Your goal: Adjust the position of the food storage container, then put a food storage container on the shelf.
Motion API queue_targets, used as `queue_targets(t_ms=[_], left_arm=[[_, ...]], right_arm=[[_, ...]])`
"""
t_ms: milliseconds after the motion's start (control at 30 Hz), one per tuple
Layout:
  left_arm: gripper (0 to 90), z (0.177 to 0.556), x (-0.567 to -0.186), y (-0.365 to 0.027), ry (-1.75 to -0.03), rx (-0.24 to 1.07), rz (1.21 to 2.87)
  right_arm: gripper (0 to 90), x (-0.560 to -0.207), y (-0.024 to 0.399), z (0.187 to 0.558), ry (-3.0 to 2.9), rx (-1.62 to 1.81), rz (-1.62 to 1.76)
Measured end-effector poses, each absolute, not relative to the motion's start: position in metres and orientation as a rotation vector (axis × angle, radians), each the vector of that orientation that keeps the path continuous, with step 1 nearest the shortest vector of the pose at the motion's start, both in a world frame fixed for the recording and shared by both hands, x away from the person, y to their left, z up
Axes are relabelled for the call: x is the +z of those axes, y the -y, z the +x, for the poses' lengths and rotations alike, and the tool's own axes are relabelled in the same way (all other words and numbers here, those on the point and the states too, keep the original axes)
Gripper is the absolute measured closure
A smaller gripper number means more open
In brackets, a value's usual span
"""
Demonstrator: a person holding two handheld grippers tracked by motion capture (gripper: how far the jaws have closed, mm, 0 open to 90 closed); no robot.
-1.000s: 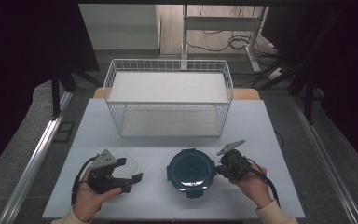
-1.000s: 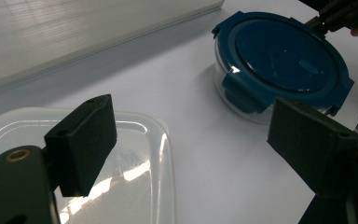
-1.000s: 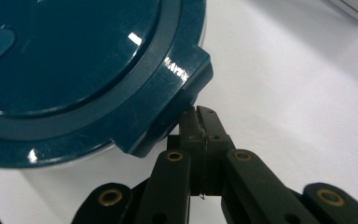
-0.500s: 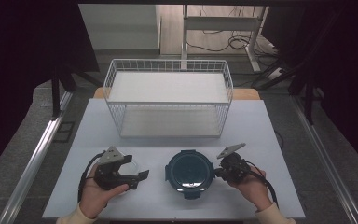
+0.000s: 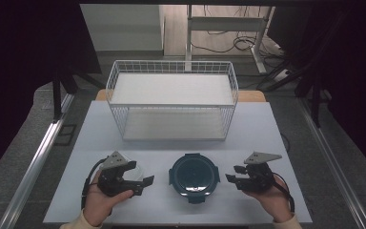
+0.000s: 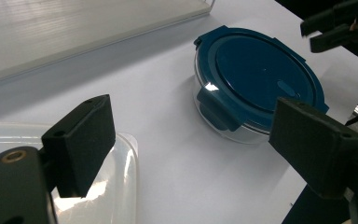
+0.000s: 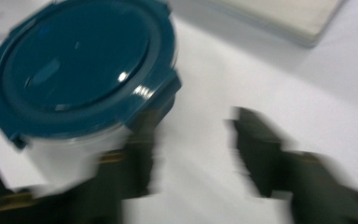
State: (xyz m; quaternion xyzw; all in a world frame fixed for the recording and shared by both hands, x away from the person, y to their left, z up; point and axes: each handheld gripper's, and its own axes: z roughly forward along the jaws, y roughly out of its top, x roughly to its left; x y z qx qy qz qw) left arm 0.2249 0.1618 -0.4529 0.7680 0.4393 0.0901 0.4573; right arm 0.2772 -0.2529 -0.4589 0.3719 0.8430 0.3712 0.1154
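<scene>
While both claws gape, left claw (image 5: 140,173), right claw (image 5: 234,173), one round container (image 5: 195,173), one basket (image 5: 171,102)

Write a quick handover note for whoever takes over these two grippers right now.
Left gripper: open, holding nothing, above a clear lid lying flat on the table.
Right gripper: jaws have just been opening, nothing between them, just right of the round container.
Container: at the table's front centre, blue lid on.
Wire basket: behind it, nothing inside.
Done: no change visible on the container.
Left: probably gripping the container.
</scene>
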Motion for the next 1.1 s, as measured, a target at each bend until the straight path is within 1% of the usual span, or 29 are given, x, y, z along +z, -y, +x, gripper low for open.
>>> queue_targets(t_ms=[67,167,267,367,733,867,1100], left_arm=[[14.1,0.225,-0.453,-0.162,-1.083,0.221,1.892],[14.0,0.226,-0.454,-0.162,-1.089,0.219,1.896],[13.9,0.227,-0.456,-0.161,-1.095,0.207,1.899],[13.6,0.226,-0.457,-0.160,-1.096,0.198,1.894],[13.2,0.227,-0.456,-0.166,-1.114,0.198,1.875],[11.2,0.227,-0.460,-0.163,-1.135,0.145,1.850],[9.6,0.230,-0.465,-0.146,-1.131,0.075,1.859]], right_arm=[[28.6,-0.459,0.254,0.276,-2.455,1.149,1.131],[24.3,-0.460,0.256,0.275,-2.447,1.252,1.157],[23.7,-0.461,0.257,0.274,-2.445,1.312,1.167],[21.5,-0.460,0.256,0.271,-2.447,1.296,1.150],[20.6,-0.457,0.259,0.267,-2.425,1.299,1.145],[19.0,-0.455,0.259,0.269,-2.415,1.359,1.177],[17.3,-0.460,0.261,0.272,-2.430,1.417,1.260]])
